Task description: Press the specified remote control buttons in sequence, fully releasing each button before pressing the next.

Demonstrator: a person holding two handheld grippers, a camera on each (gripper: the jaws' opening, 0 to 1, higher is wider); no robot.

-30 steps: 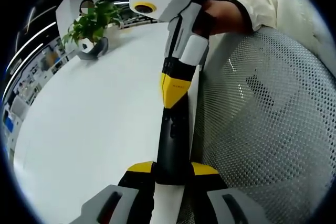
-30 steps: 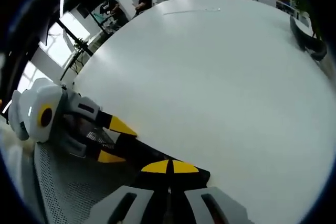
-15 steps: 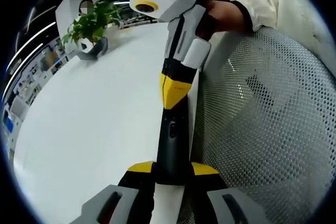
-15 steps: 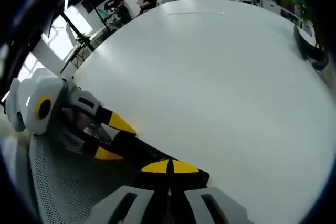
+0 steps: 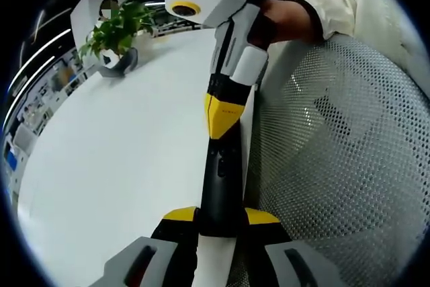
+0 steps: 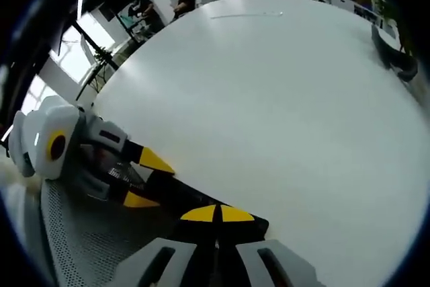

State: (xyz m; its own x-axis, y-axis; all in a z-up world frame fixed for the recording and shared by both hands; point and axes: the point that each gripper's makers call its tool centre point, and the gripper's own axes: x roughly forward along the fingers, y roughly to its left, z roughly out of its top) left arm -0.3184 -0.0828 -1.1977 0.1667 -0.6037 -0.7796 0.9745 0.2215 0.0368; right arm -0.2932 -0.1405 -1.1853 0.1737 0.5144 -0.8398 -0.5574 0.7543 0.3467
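At the near edge of the white table [image 5: 114,146], the slim black remote control [image 5: 220,183] stays clamped between the left gripper [image 5: 222,216] jaws while the right gripper [image 5: 222,115], jaws together, has barely shifted its yellow tip on the remote's far end, suggesting an ongoing press; beyond, a dark pot [image 5: 121,62] holds a green plant [image 5: 117,28].

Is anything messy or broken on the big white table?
Nothing stands out. The white table is clean, with no spills. The left tool grips the black remote, the right tool touches its top with jaws shut, and the potted plant stands upright.
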